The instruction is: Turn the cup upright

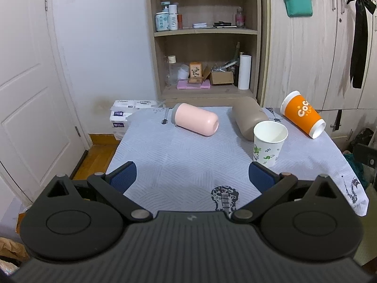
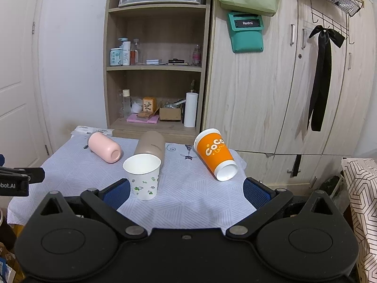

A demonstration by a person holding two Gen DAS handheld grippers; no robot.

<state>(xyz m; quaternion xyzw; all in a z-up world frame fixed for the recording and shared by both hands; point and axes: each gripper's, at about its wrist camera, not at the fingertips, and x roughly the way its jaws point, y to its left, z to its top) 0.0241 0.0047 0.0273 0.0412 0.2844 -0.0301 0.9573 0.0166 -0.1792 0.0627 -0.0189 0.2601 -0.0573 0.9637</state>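
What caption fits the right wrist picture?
Open right gripper faces a standing white paper cup and tipped orange, pink and tan cups.

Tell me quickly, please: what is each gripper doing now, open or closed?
Left gripper: open, holding nothing.
Right gripper: open, holding nothing.

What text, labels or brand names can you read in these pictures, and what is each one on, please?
"Redmi": teal pouch on the wardrobe.
"CoCo": orange cup lying on its side; the smaller script under it is unreadable.
"WIG": white bottle on the shelf.
"bot.AI", cut off: left gripper.
Other shelf labels: too small.
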